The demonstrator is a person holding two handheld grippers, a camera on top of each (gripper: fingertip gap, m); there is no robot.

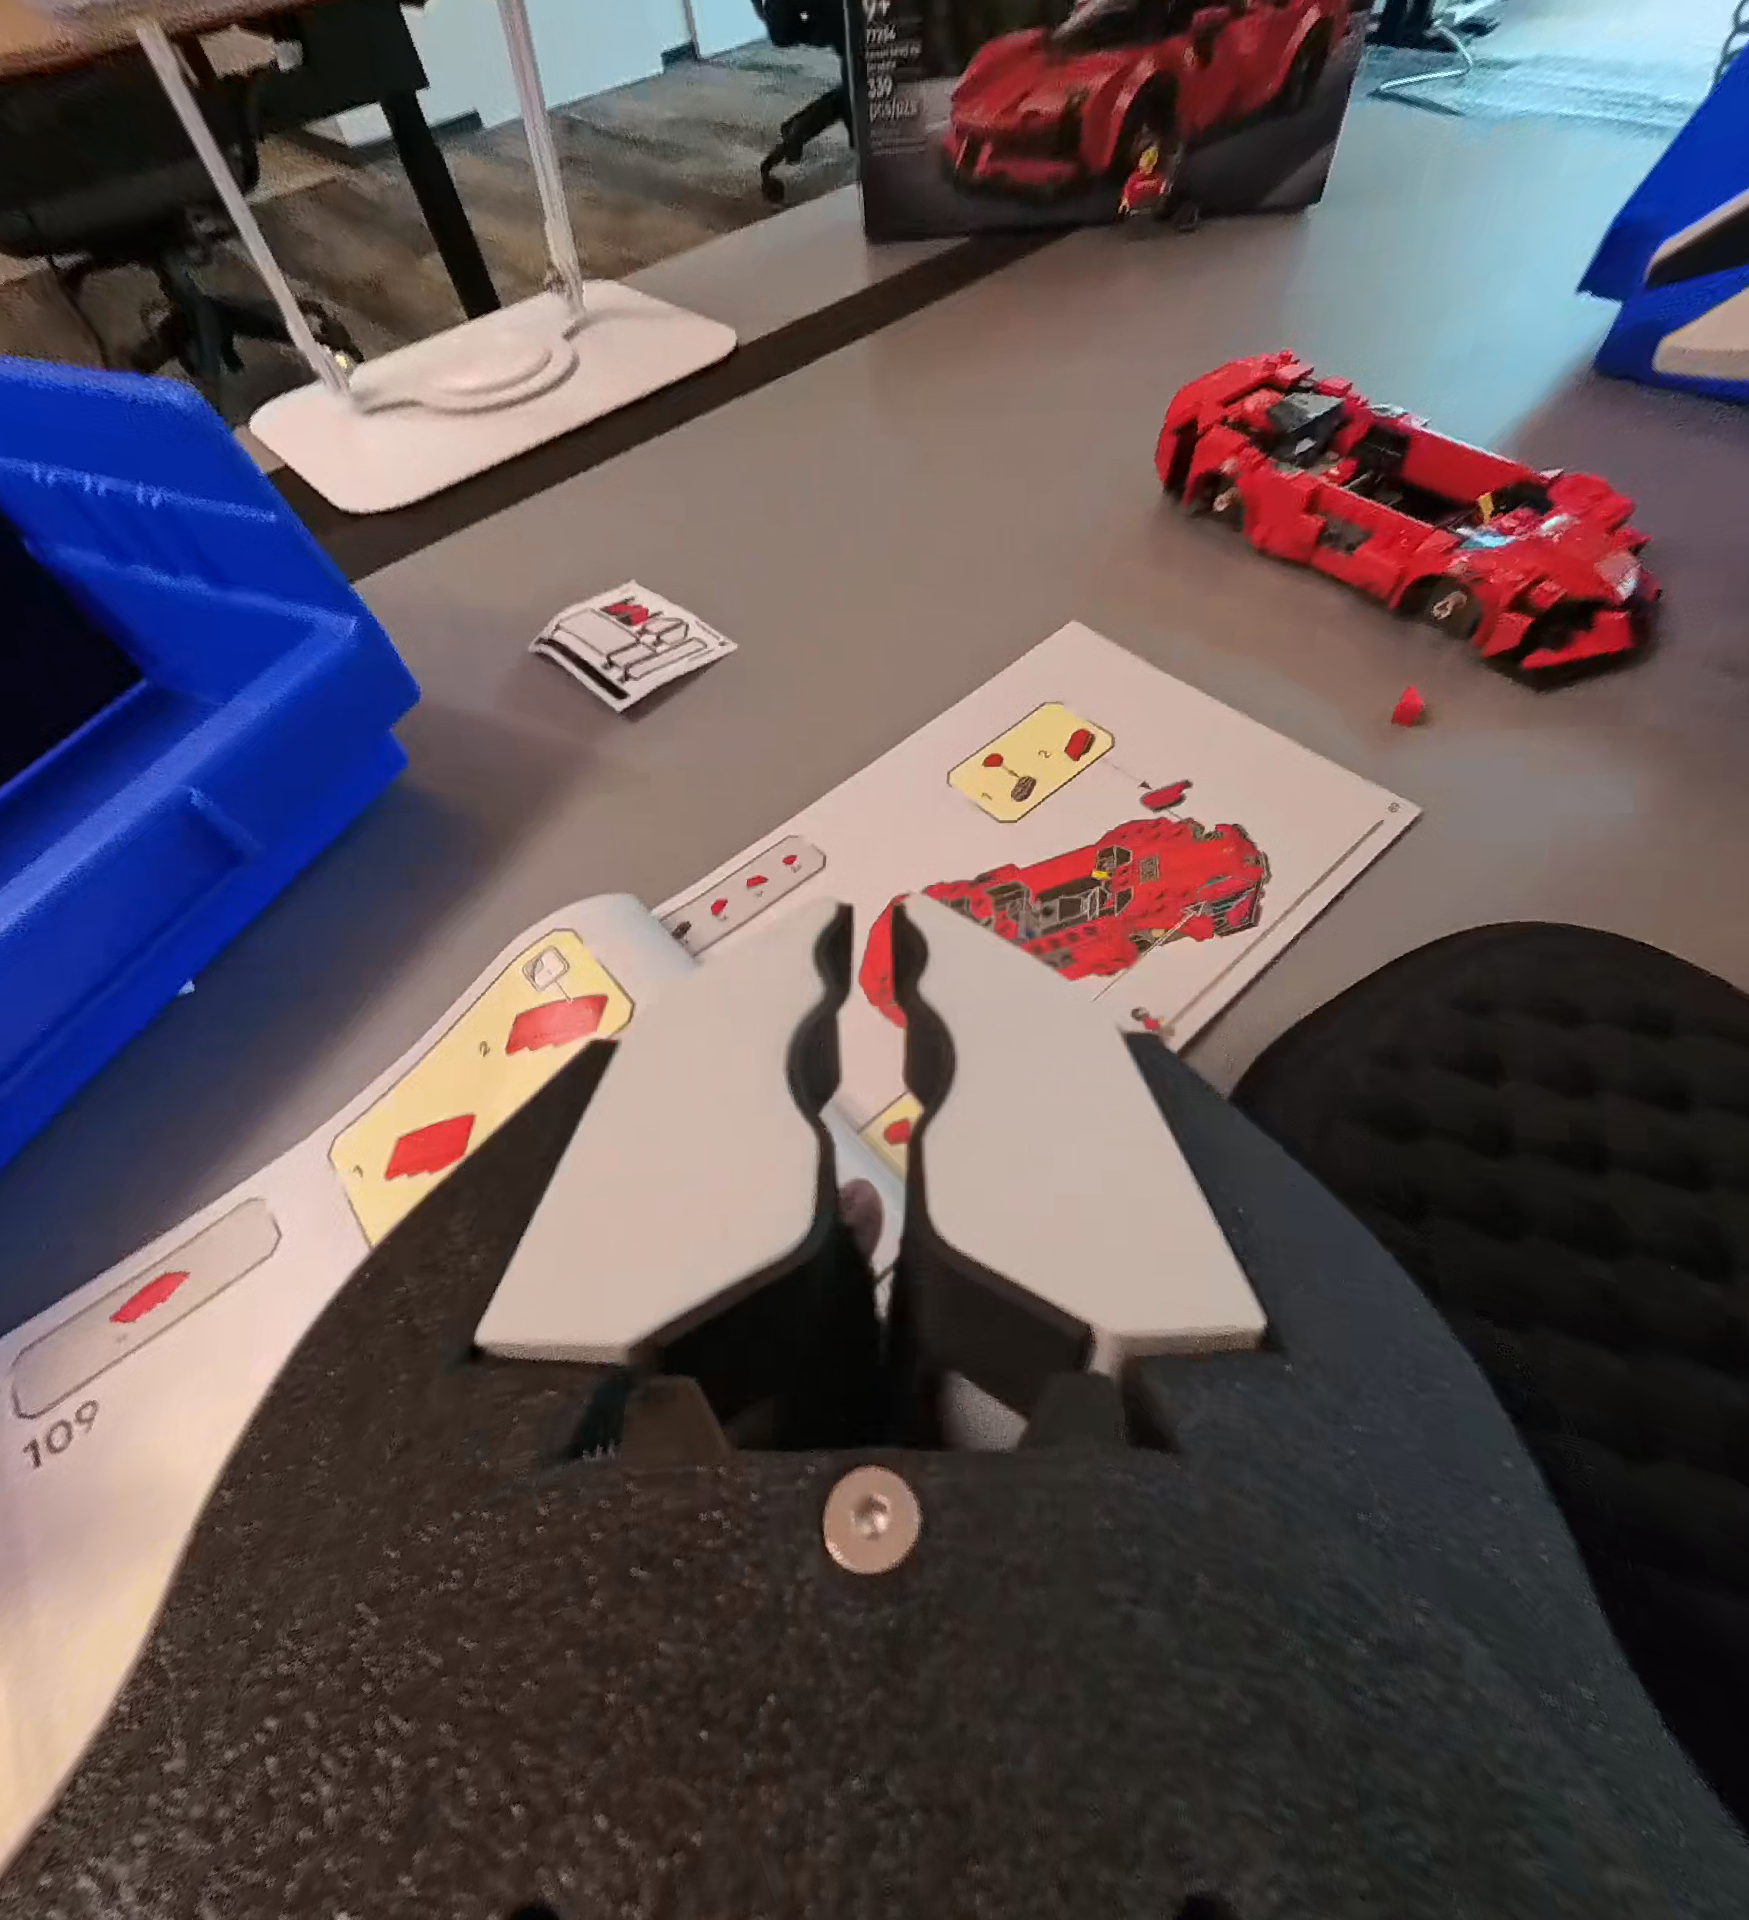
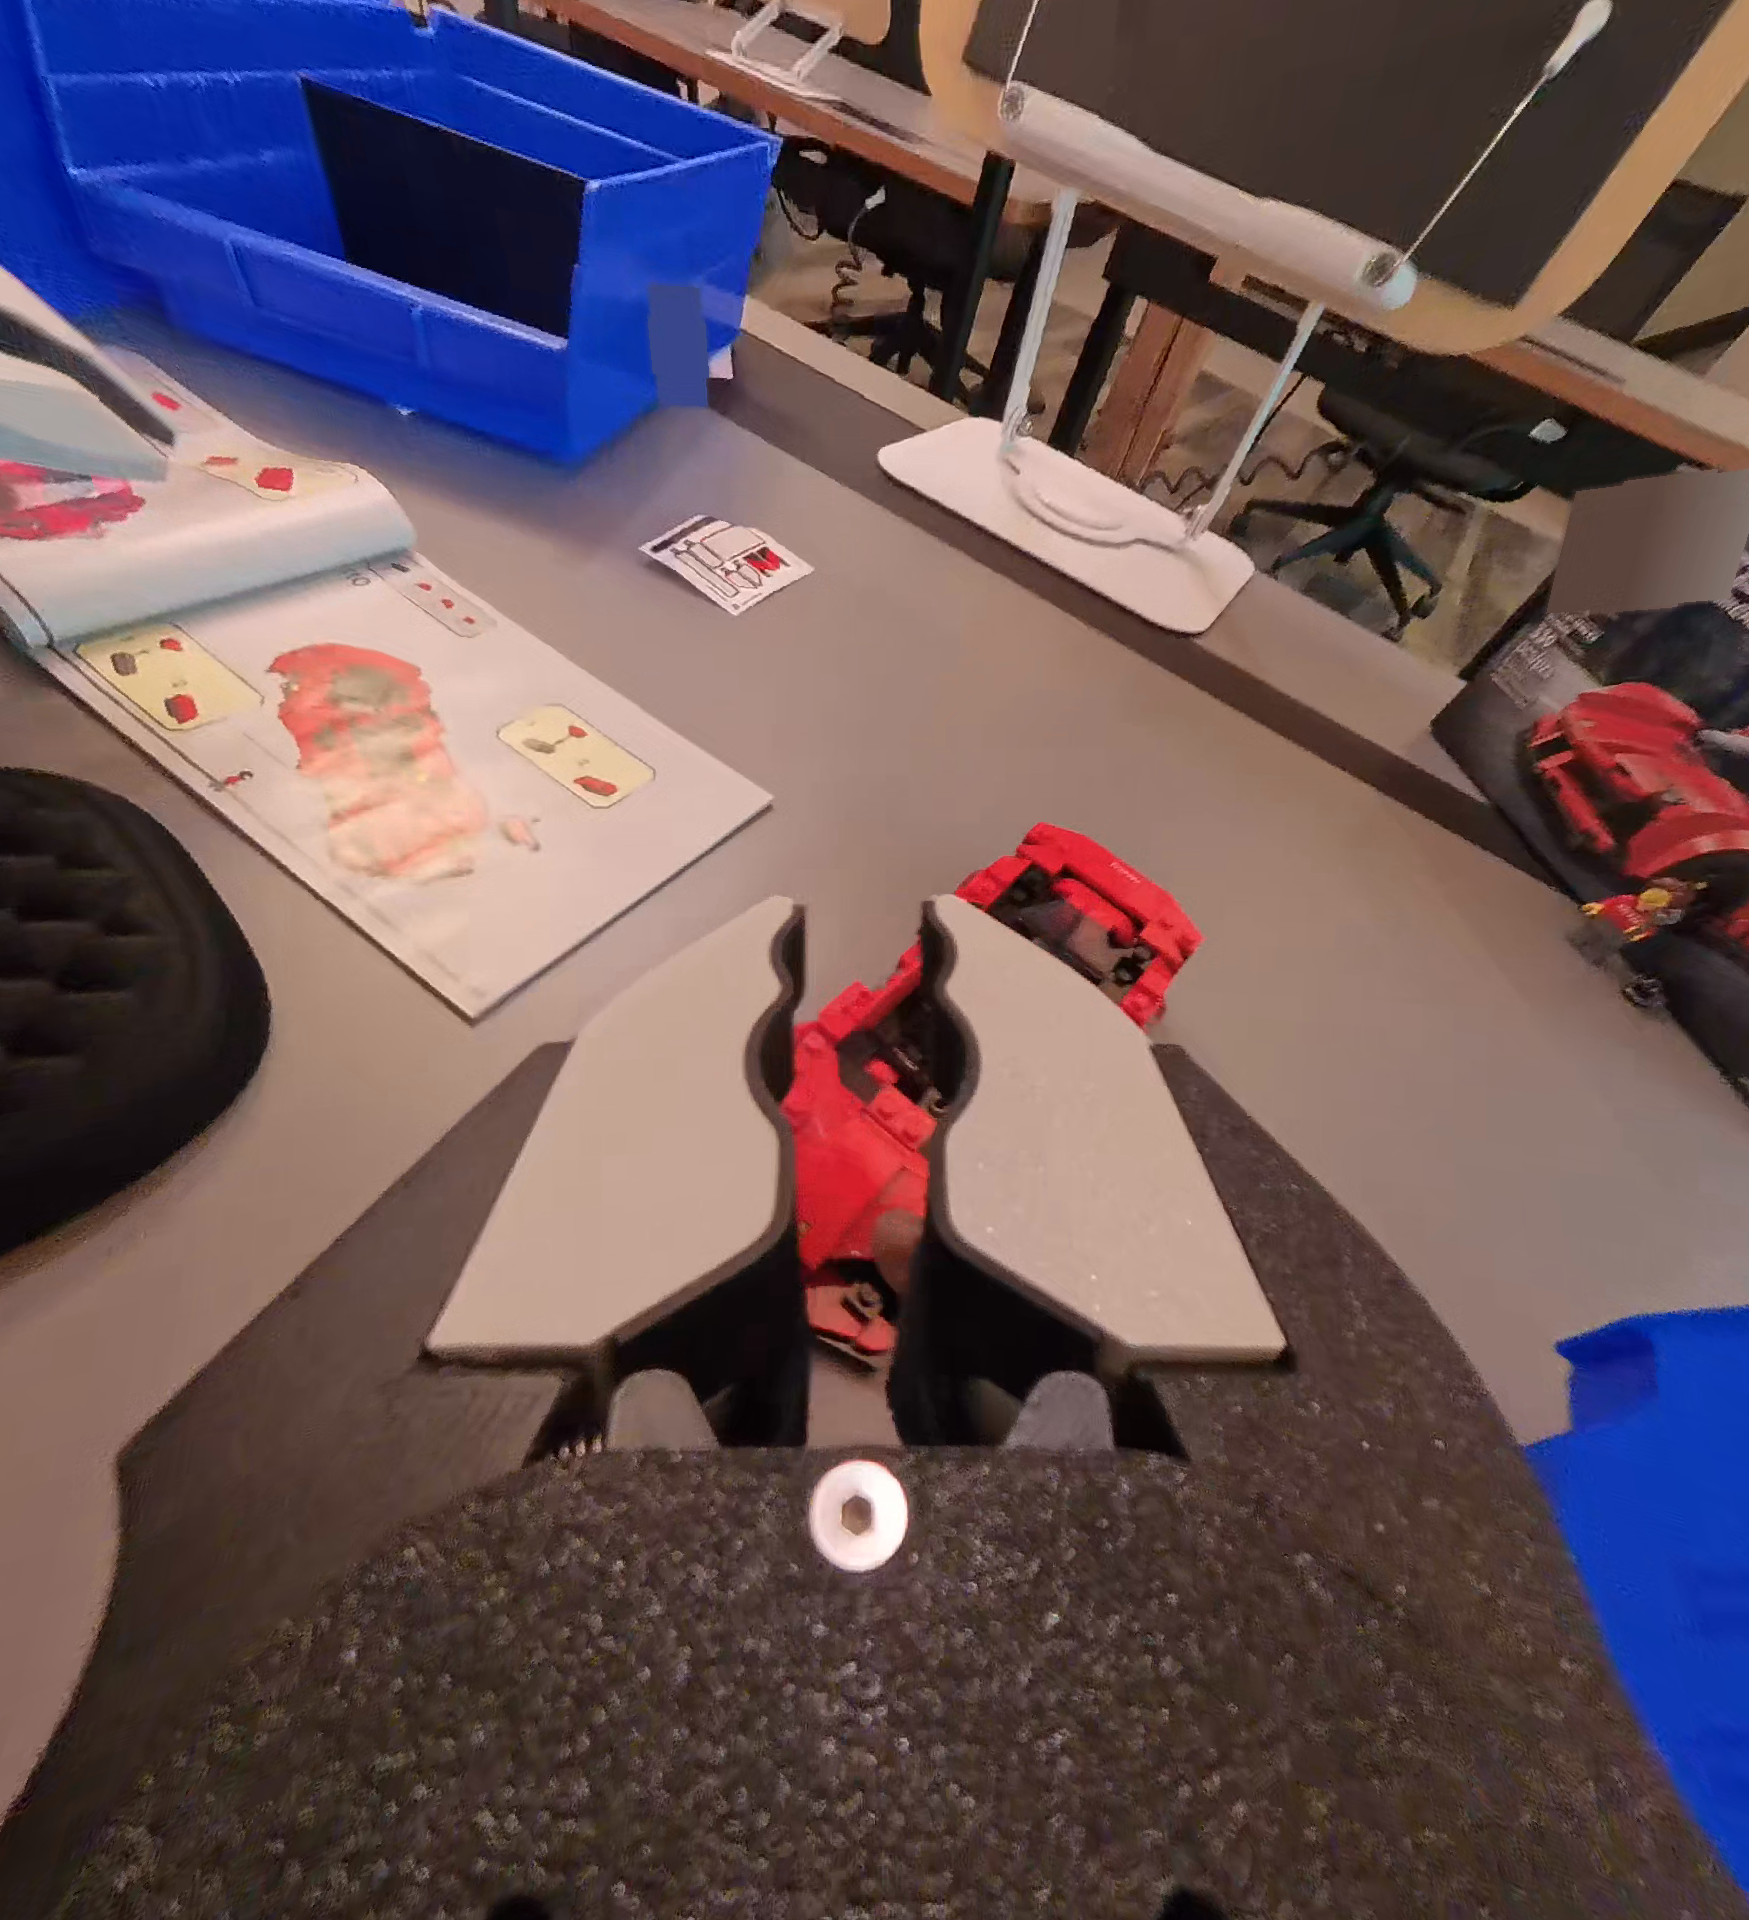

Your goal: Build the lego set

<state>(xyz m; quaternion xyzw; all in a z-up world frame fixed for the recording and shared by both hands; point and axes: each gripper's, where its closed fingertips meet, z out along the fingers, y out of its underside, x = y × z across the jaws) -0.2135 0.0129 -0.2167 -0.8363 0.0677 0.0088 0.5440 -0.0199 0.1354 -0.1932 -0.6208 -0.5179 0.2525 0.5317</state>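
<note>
1. Although the red lego car (image 1: 1400,520) looks nearly whole, it is judged light, rigid in the body and fragile at its edge pieces; it stands on the grey tabletop (image 1: 953,499), well in from the far edge, beyond the open instruction booklet (image 1: 1109,831)
2. Best hold is judged across the lower body sides, not the loose-looking nose or roof pieces
3. Left gripper (image 1: 875,920) hovers over the booklet, jaws nearly closed with a slim gap, holding nothing
4. Right gripper (image 2: 865,914) is above the car (image 2: 953,1039), jaws narrowly parted with the car seen through the gap; contact cannot be told
5. One small red piece (image 1: 1407,707) lies loose just beside the car, easily knocked away
6. Surroundings: sticker sheet (image 1: 631,644), blue bin (image 1: 174,727), white stand base (image 1: 496,395) and set box (image 1: 1109,114) at the far edge, black cushion (image 1: 1576,1195) at the near edge; none blocks the car
</note>
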